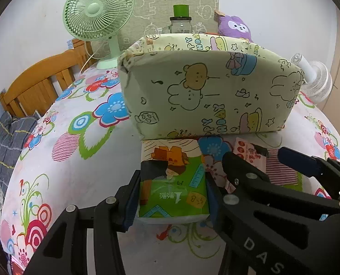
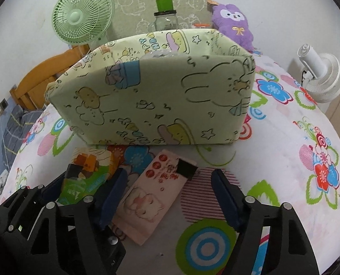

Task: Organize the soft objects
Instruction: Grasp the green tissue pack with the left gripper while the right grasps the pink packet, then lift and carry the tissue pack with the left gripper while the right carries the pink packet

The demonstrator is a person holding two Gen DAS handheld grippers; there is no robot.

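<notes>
A green tissue pack (image 1: 173, 183) lies on the flowered bedspread in front of a pale green cartoon-print box (image 1: 211, 87). My left gripper (image 1: 173, 197) is shut on the green tissue pack, one pad on each side. The pack also shows in the right wrist view (image 2: 85, 174). A pink tissue pack (image 2: 151, 197) lies beside it, between the open fingers of my right gripper (image 2: 167, 197), nearer the left finger (image 2: 112, 197). The right gripper shows in the left wrist view (image 1: 261, 160). The box (image 2: 156, 100) stands just beyond both packs.
A purple plush (image 2: 233, 23), a glass jar with a green lid (image 2: 165, 16) and a green fan (image 2: 83, 16) stand behind the box. A white fan (image 2: 323, 78) lies at the right. A wooden bed frame (image 1: 39, 84) runs along the left.
</notes>
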